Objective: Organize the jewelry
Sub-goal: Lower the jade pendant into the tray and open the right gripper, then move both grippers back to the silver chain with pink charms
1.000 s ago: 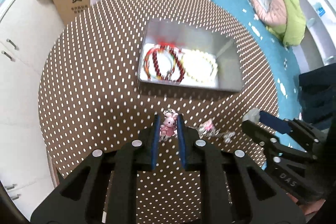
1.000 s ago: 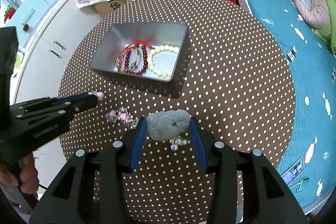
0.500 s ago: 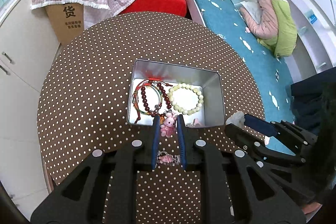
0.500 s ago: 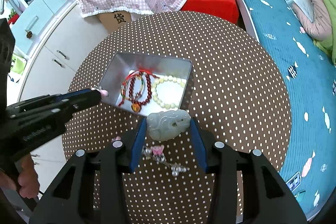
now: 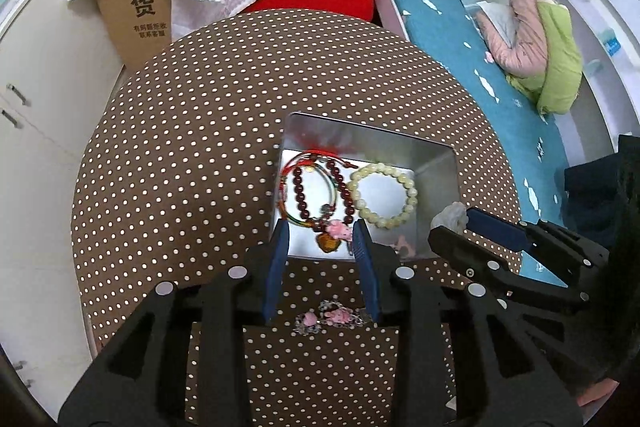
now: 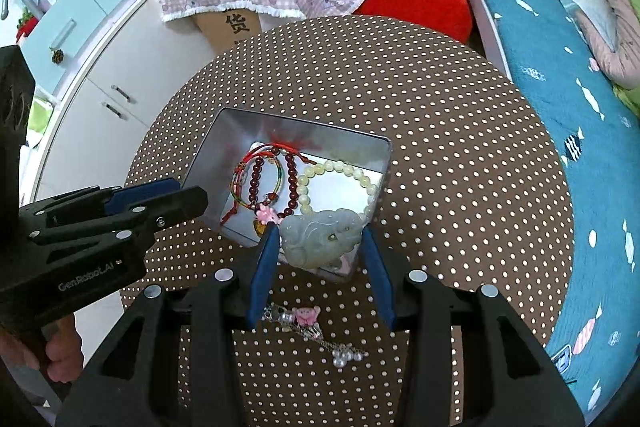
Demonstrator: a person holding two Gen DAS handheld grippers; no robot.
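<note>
Jewelry going into the metal tin on the dotted table.

Right gripper is closed around a pale jade pendant, long axis crosswise between its fingers, above the tin's near edge. Left gripper stands wide apart and holds nothing; the pink bunny charm lies in the tin on the red bead bracelets, beside the pale bead bracelet. A pink charm chain lies on the table near its front edge.

Left gripper fingers spread wide, nothing between; right gripper fingers clamped on load, level, left of it.
</note>
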